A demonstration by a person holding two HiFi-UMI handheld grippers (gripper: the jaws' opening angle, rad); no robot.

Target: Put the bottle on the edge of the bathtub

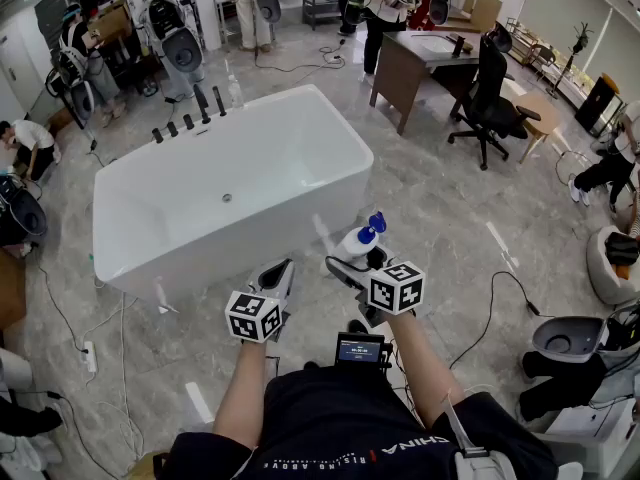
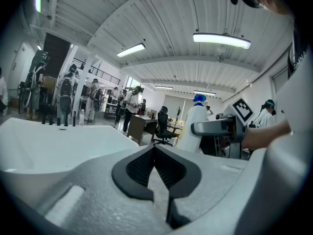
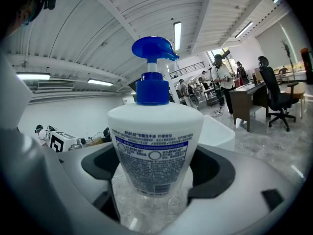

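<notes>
**Head view.** White bathtub [image 1: 130, 253] at centre left on a grey marble floor [image 1: 440, 208], with dark taps [image 1: 190, 120] along its upper-left rim. Desk [image 1: 420, 60] and black office chair [image 1: 490, 98] at upper right; cables across the floor. Left gripper [image 1: 279, 271] and right gripper [image 1: 352, 264] at lower centre, just off the tub's near right corner. Bottle [image 1: 362, 238], white with a blue pump, in the right gripper, clear of the tub.

**Left gripper view.** Jaws closed together, nothing between them. Tub rim at left, bottle at centre right. Ribbed white ceiling with strip lights [image 2: 221, 39] above; people standing in the background.

**Right gripper view.** Jaws set wide, clamped on the bottle's lower body, label facing the camera. Tub corner just behind at right; desk and chair at far right.
</notes>
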